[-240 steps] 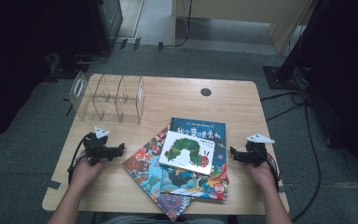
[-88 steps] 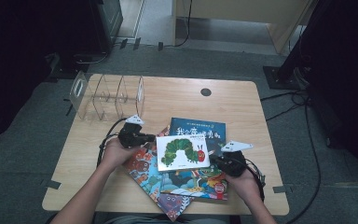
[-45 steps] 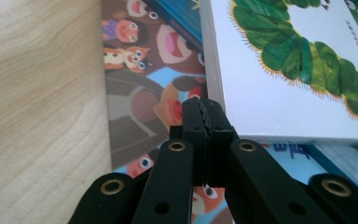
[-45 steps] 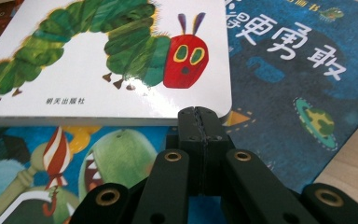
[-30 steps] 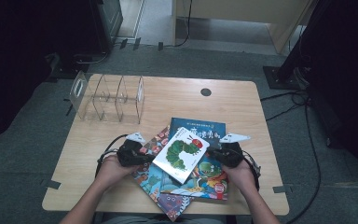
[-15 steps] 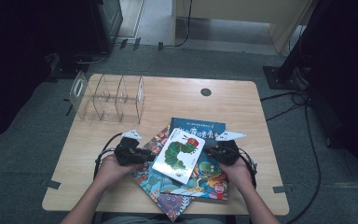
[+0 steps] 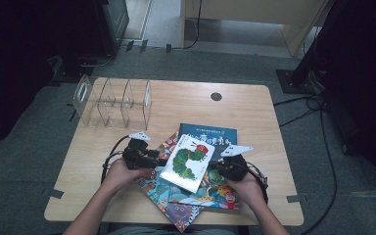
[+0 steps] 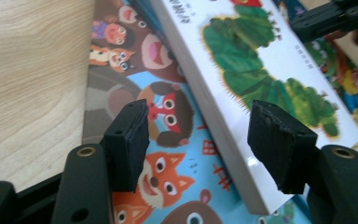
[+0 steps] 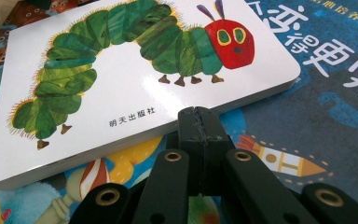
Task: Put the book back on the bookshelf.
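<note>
The person's 2 forearms come in from the bottom of the high view and angle inward toward a white caterpillar book point(image 7: 186, 163) that lies tilted on top of a spread of picture books at the near middle of the wooden table point(image 7: 186, 105).

The left hand point(image 7: 119, 172) lies low on the table, holding the left gripper point(image 7: 152, 160) roughly level and pointing rightward at the book's left edge. In the left gripper view its jaws have just been opening: they stand apart, 1 over the animal book point(image 8: 168, 140) below, the other beside the caterpillar book's point(image 8: 261, 84) near corner, with the book's edge running between them and neither pad pressing on it.

The right hand point(image 7: 247, 182) mirrors it on the far side, its right gripper point(image 7: 217, 166) pointing leftward at the book's right edge. In the right gripper view the jaws of the right gripper point(image 9: 198, 122) meet pad to pad, closed on nothing, with their tips at the book's point(image 9: 121, 70) lower edge, over the blue book point(image 9: 317, 93).

A clear acrylic rack point(image 7: 112, 100) stands at the table's far left, well apart from the hands.
</note>
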`<state>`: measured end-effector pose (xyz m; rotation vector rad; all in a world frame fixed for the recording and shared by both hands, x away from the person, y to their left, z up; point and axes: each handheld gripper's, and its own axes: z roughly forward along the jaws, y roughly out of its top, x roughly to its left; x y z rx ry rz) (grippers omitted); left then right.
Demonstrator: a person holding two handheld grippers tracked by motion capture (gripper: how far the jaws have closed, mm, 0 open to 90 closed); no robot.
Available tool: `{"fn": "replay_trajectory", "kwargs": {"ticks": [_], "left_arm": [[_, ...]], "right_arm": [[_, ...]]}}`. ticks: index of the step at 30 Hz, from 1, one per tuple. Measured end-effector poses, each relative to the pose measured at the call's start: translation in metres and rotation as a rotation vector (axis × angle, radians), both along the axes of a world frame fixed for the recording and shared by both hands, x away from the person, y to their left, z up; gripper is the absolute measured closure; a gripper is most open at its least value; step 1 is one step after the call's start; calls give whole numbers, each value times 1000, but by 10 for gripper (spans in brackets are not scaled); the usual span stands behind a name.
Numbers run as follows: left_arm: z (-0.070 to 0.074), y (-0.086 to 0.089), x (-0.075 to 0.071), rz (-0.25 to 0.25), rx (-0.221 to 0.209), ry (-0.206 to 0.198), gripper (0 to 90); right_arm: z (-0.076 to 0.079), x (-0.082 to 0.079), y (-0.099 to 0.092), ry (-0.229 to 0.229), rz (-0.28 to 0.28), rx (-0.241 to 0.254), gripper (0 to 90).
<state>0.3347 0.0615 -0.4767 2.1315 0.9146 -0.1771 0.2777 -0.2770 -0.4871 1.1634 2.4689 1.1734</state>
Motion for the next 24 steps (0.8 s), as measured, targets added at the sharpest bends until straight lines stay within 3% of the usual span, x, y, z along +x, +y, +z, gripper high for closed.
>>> {"fn": "replay_trajectory", "kwargs": {"ticks": [7,11,24], "left_arm": [[-5,-17,-1,-18,43,24,301],[-4,-19,-1,-12,12,53,304],[-9,-24,2,12,-14,95,324]], "right_arm": [[-1,3,4,-5,-6,11,895],[1,-4,2,1,24,-18,893],[-2,-2,15,-18,44,7,898]]}}
